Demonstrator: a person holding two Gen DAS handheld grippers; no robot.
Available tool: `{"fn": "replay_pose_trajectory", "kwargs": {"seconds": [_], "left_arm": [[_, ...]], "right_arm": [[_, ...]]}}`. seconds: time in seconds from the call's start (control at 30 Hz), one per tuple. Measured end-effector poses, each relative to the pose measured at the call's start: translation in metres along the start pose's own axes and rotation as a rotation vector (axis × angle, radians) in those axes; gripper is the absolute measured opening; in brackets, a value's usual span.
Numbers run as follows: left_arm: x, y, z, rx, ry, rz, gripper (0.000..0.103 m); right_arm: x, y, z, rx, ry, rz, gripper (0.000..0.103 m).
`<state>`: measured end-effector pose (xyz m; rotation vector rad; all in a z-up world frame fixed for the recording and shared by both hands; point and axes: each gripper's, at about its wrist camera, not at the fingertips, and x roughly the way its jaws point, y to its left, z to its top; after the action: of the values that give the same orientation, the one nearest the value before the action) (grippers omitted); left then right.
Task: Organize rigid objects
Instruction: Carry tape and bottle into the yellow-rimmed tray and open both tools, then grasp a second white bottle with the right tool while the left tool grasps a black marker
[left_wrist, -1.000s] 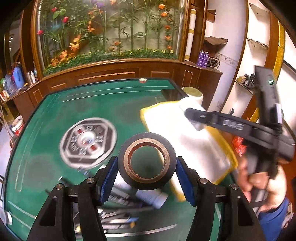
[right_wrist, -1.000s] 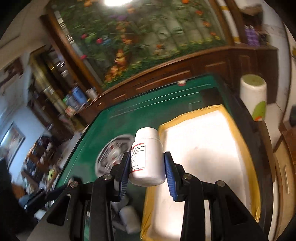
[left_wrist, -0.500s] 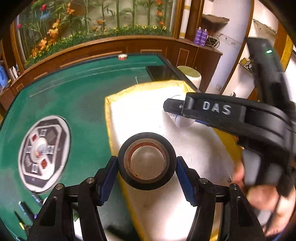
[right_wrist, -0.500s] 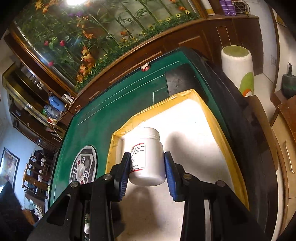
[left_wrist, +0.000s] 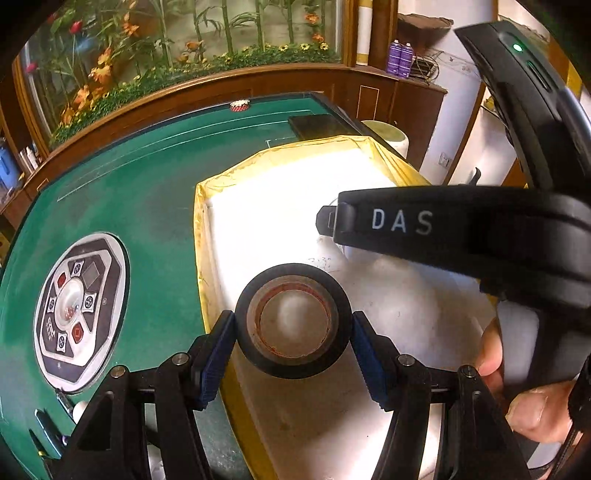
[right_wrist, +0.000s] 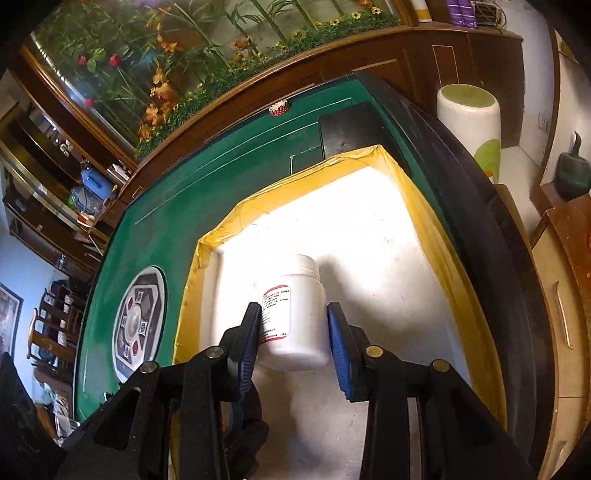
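A shallow white tray (left_wrist: 280, 206) with a yellow-taped rim lies on the green counter (left_wrist: 140, 206), near its right edge. In both views its white floor looks bare apart from faint marks; nothing can be seen lying loose in it. The left tool (left_wrist: 293, 326) pinches a roll of black tape (left_wrist: 293, 326) across its outer rim, blue pads pressed on either side, the roll's brown core facing the camera. The roll hangs over the near left part of the tray, just inside the yellow rim. The right tool (right_wrist: 293, 325) pinches a white plastic bottle (right_wrist: 295, 314) with a red-and-white label, upright between its blue pads and over the tray's left half; whether its base touches the floor cannot be told. From the left wrist, the right tool's black body marked "DAS" crosses above the tray, with a hand (left_wrist: 517, 391) gripping its handle at lower right. A round grey control panel (left_wrist: 79, 310) is set into the counter to the left of the tray. A second ago both tools were over the green felt short of the tray, with a heap of small tools and another bottle below the tape roll. Now both loads are over the white floor and lower, and that heap is almost out of sight at the lower left corner. Each grip is unchanged.
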<state>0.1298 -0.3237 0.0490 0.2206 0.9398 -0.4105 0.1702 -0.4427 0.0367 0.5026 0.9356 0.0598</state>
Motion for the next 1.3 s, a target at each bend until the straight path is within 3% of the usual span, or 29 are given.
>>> {"fn": "replay_pose_trajectory", "kwargs": {"seconds": [0.2, 0.5, 0.7, 0.93, 1.17, 1.3], "left_arm": [[0.001, -0.004, -0.002, 0.039, -0.023, 0.024, 0.066], [-0.007, -0.001, -0.004, 0.023, -0.029, -0.003, 0.070], [-0.041, 0.005, -0.019, -0.015, -0.052, -0.020, 0.073], [-0.098, 0.038, -0.064, -0.084, -0.110, -0.037, 0.077], [-0.155, 0.095, -0.127, -0.140, -0.139, -0.005, 0.077], [-0.180, 0.135, -0.172, -0.228, -0.141, 0.016, 0.078]], "right_arm": [[0.001, -0.001, -0.001, -0.003, 0.011, 0.001, 0.035], [-0.011, 0.003, 0.000, -0.010, -0.017, 0.007, 0.036], [-0.034, -0.001, 0.002, 0.030, -0.097, 0.025, 0.036], [-0.051, 0.018, -0.006, 0.005, -0.166, 0.082, 0.036], [-0.067, 0.091, -0.045, -0.219, -0.133, 0.211, 0.037], [-0.050, 0.148, -0.086, -0.425, 0.001, 0.309, 0.037]]}}
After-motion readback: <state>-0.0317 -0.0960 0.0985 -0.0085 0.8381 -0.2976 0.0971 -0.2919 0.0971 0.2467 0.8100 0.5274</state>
